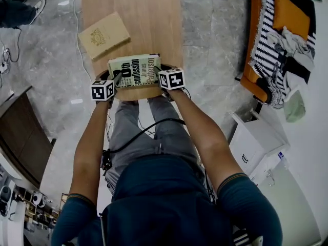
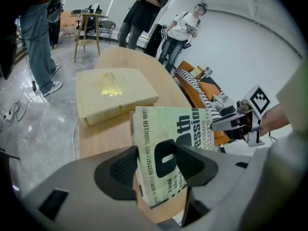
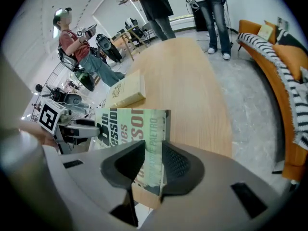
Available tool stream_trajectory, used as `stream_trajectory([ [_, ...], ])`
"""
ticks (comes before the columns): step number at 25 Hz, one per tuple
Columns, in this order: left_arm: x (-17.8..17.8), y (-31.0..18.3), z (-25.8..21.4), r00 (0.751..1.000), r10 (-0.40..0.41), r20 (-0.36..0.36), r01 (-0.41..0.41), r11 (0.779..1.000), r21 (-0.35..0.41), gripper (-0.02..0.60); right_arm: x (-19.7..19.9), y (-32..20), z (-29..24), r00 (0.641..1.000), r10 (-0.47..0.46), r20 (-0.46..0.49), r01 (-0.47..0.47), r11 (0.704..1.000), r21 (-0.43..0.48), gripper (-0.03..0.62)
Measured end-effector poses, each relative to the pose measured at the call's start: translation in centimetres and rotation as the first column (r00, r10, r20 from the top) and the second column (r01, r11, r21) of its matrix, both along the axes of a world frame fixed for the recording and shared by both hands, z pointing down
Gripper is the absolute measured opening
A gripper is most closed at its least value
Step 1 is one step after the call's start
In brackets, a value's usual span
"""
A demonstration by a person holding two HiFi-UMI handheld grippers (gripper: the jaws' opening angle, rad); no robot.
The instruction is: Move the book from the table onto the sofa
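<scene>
A green paperback book [image 1: 134,69] lies across the near end of the wooden table [image 1: 148,14], held at both short ends. My left gripper [image 1: 117,78] is shut on its left end; in the left gripper view the pads [image 2: 126,167] press the book [image 2: 173,129] from both faces. My right gripper [image 1: 158,72] is shut on the right end, and its own view shows the book [image 3: 130,124] clamped between the pads [image 3: 175,163]. The orange sofa [image 1: 256,60] with a striped throw stands to the right of the table.
A tan hardback book [image 1: 104,35] lies on the table just beyond the green one. A white box [image 1: 256,145] sits on the floor at the right. Several people [image 2: 144,13] and a chair [image 2: 89,30] stand past the table's far end. A cable [image 1: 77,14] runs along the floor on the left.
</scene>
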State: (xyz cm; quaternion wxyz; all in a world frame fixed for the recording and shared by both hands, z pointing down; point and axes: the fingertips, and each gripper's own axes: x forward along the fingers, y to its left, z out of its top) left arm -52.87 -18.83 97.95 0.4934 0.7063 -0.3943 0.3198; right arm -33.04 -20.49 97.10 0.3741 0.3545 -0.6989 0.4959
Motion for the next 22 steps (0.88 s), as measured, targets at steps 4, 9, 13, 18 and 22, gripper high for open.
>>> stream_trajectory([
  [4,-0.4,-2.2,-4.1,1.0,0.004,0.01,-0.005,0.997,0.082,0.252,0.0,-2.0,-4.1,1.0,0.003,0.004,-0.003,0.997,0.08,0.117],
  [9,-1.2,-5.1,-10.6,0.999,0.018,0.027,-0.024,0.978,0.207,0.252,-0.7,-4.1,-9.9,0.999,0.033,0.039,-0.039,0.982,0.185,0.117],
  [13,-1.9,-6.7,-16.3,0.999,0.024,0.035,-0.034,0.951,0.309,0.249,-1.3,-5.2,-15.2,0.997,0.03,0.07,-0.049,0.959,0.28,0.114],
  [18,-2.5,-7.7,-22.9,1.0,0.001,0.022,-0.01,0.911,0.412,0.249,-1.8,-6.3,-22.2,0.997,-0.01,0.072,-0.022,0.906,0.422,0.109],
  [22,-2.0,-8.6,-27.9,1.0,-0.016,-0.009,0.018,0.87,0.492,0.249,-1.3,-7.5,-27.8,0.998,-0.025,0.053,-0.007,0.843,0.538,0.108],
])
